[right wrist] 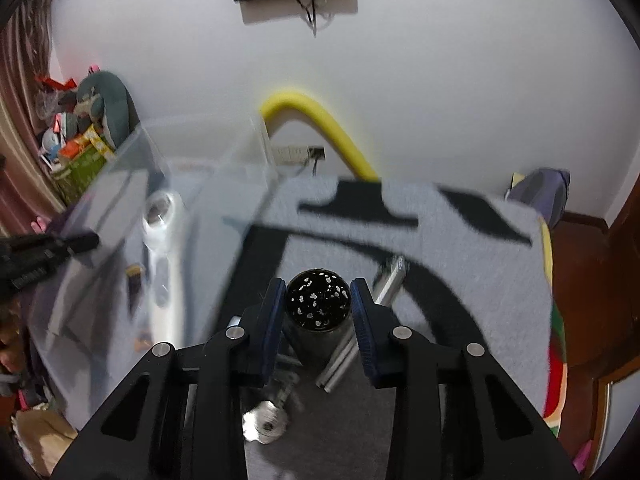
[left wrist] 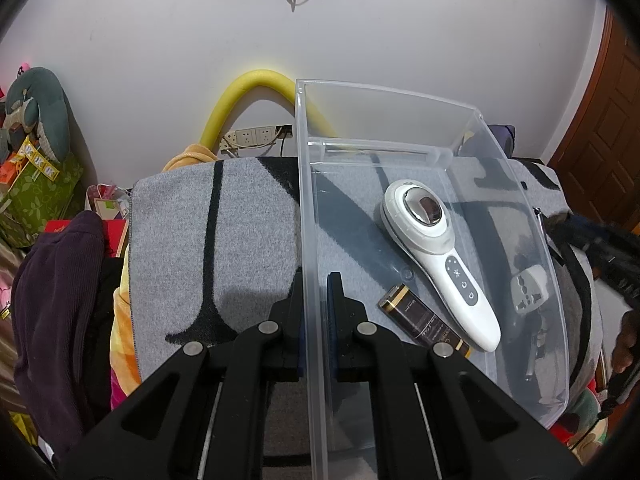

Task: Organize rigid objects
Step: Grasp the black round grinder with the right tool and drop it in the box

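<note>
A clear plastic bin (left wrist: 400, 100) stands on a grey and black cloth (left wrist: 240, 216). My left gripper (left wrist: 315, 292) is shut on the bin's left wall. Inside the bin lie a white handheld device (left wrist: 440, 252) and a dark brown and gold tube (left wrist: 420, 320). A white plug adapter (left wrist: 528, 288) shows through the bin's right wall. In the right wrist view my right gripper (right wrist: 318, 300) is shut on a dark cylinder with a perforated top (right wrist: 318, 296), held above the cloth (right wrist: 460, 240) to the right of the blurred bin (right wrist: 160, 208). A silver metal bar (right wrist: 380, 292) lies beneath it.
A yellow foam tube (left wrist: 248, 92) arches against the white wall behind the cloth, above a power strip (left wrist: 252, 138). Plush toys and boxes (left wrist: 36, 140) pile at the left. A dark garment (left wrist: 56, 300) lies by the left edge. A small silver object (right wrist: 266, 424) lies under my right gripper. A wooden door (left wrist: 600, 120) stands at the right.
</note>
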The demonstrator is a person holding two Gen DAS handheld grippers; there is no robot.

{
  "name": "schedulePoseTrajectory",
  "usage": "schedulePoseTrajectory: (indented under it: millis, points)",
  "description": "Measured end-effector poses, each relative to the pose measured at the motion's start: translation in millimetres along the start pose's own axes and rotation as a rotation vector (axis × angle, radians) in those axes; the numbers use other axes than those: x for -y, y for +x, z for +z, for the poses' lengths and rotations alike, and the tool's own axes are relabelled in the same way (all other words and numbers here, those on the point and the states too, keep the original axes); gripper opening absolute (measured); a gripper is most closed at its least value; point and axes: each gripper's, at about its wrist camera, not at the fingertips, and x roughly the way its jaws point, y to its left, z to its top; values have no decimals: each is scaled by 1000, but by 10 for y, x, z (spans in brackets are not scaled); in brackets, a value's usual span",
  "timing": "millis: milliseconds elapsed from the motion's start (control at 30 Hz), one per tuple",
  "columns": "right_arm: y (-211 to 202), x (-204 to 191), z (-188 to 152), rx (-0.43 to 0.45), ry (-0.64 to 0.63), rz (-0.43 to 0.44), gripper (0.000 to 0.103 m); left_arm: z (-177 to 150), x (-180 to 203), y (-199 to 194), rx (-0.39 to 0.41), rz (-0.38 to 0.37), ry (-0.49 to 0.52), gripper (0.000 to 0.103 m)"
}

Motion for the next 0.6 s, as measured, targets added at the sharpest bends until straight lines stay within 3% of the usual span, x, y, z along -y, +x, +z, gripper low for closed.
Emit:
schedulePoseTrajectory:
  millis: [300, 467, 600]
  points:
    - [-363, -602, 399, 129, -101, 108, 30, -1, -12, 9, 0, -11, -8, 7]
    - [-182, -1002, 426, 70, -156, 205, 30, -3, -16, 9, 1, -13, -7, 7]
    - [3, -1266, 239, -6, -218, 242, 31, -4, -30, 7, 3, -17, -9, 7]
